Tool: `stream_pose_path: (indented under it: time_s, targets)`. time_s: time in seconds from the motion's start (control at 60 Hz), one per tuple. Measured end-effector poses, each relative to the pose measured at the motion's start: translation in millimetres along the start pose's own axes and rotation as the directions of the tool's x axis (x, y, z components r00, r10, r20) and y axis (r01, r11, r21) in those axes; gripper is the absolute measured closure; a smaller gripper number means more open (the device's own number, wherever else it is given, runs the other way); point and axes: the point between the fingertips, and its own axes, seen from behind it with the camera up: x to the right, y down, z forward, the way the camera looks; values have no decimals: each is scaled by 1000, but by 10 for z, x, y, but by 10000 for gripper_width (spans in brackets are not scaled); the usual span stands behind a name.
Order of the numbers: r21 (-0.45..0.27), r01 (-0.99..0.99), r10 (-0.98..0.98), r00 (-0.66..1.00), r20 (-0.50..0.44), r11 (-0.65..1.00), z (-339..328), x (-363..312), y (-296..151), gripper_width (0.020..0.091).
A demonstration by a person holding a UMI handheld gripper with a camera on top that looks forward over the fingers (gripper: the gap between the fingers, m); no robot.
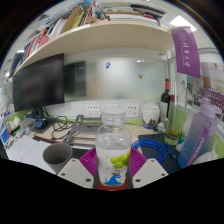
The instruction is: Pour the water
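**Bottle in the claw, cup not yet reached**

We hold the clear plastic bottle with a white cap and green-and-blue label [113, 150] upright, both pink pads [89, 160] of the gripper [113, 166] pressed against its sides. A dark round cup [57, 154] stands just beside it on the cluttered desk [30, 148]. We judge this the carrying step; next we must bring the bottle over the cup and tilt it, though the cap looks on.
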Motion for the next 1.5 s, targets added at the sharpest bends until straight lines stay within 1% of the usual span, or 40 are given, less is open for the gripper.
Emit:
stream_pose_path:
  time_s: [0.05,0.083,0.117,0.233,0.35,0.4,0.417,0.45,0.517,0.55,0.65,0.733,0.85,0.983,1.033,1.15,1.233,1.5]
  targets:
    - [-16,20,-19,1000,5,1000,25,-6,122,717]
    - [-22,17,-16,1000,8,1000,40,-9,206,699]
    - [16,25,-25,1000,10,1000,29,-6,174,710]
    - [33,47,-47,999,-7,998,-22,-15,198,688]
    - [27,41,-40,999,-20,999,-18,-18,193,614]
    - [3,54,-54,998,-22,999,-4,-13,232,580]
    - [-12,61,-61,998,-22,998,-6,-9,257,558]
    - [-34,75,-75,997,-24,997,-14,0,298,489]
    - [-80,103,-107,994,-37,991,-77,40,387,287]
    - [-91,119,-122,992,-35,989,-136,42,397,240]
    - [-134,132,-141,989,-55,982,-426,48,445,242]
    - [-158,76,-89,993,-79,985,-770,-42,407,244]
    - [-162,12,-32,993,-116,987,-1259,-247,208,241]
    - [-138,-40,20,990,-139,990,-1646,-496,-101,244]
    - [-135,-36,18,991,-134,990,-1737,-562,-178,252]
    - [-125,-9,-12,987,-161,992,-1918,-609,-332,254]
    - [-106,22,-39,985,-165,994,-1992,-670,-436,256]
    - [-61,8,-19,982,-186,998,-1969,-706,-652,258]
